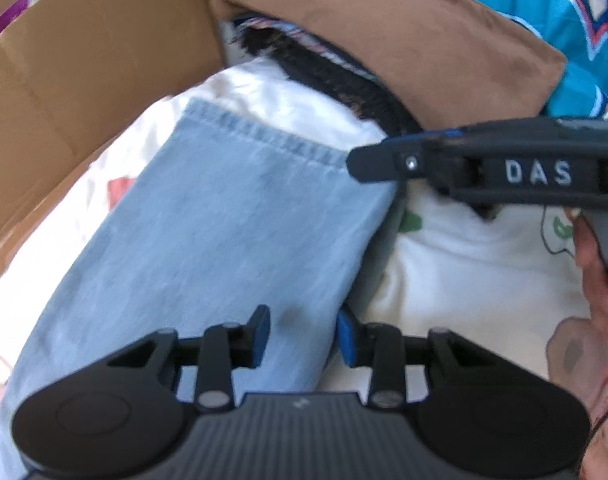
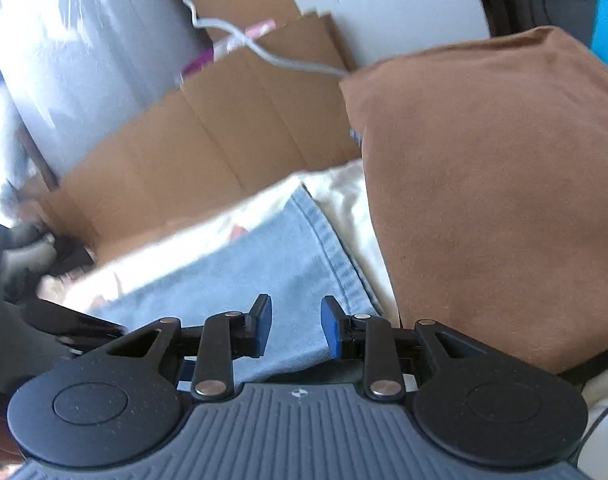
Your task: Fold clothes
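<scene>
A light blue jeans leg (image 1: 208,220) lies flat on a white printed sheet (image 1: 464,264), its stitched hem (image 1: 264,136) at the far end. My left gripper (image 1: 304,334) hovers over the leg's near part, open, with the blue pads apart and no cloth pinched. My right gripper (image 1: 356,162) comes in side-on from the right, its tip at the hem's right corner. In the right wrist view the right gripper (image 2: 296,328) is open above the jeans (image 2: 264,264), gripping nothing.
A stack of folded clothes topped by a brown garment (image 1: 404,40) (image 2: 484,200) sits just beyond the hem. A cardboard box (image 1: 64,80) (image 2: 208,152) borders the left side. A teal printed garment (image 1: 544,20) lies far right. A person's hand (image 1: 592,288) holds the right gripper.
</scene>
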`<act>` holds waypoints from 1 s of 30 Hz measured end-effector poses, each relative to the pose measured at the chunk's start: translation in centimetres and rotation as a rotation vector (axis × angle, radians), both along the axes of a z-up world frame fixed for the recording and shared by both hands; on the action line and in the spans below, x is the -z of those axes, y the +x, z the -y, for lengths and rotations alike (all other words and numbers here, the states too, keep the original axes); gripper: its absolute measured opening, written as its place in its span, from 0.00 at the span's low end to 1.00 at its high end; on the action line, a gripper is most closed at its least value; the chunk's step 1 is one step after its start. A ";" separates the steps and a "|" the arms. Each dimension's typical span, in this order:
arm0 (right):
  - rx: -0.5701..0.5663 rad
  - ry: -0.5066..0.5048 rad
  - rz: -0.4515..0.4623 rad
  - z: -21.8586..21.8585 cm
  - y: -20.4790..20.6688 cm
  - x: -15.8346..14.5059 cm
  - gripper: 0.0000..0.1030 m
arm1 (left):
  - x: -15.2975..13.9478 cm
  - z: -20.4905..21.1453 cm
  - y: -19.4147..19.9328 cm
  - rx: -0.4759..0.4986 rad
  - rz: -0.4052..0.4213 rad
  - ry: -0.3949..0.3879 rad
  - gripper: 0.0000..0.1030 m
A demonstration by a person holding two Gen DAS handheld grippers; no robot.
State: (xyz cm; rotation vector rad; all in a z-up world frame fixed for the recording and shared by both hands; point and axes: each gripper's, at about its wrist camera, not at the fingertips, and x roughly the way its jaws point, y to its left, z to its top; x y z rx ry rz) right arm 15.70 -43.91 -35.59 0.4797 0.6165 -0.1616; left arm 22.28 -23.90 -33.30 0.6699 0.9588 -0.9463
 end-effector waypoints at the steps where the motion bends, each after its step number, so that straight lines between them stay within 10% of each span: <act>1: -0.002 -0.009 -0.030 0.0 0.2 0.5 0.33 | 0.0 -0.3 0.1 -0.008 -0.006 0.004 0.37; 13: -0.002 -0.012 -0.167 -1.8 -1.1 1.8 0.33 | 0.2 -4.0 -1.1 0.038 0.064 0.094 0.38; 30: -0.154 -0.093 -0.195 -3.9 -5.1 -9.6 0.39 | -0.7 -15.2 -4.1 -0.190 0.112 0.090 0.38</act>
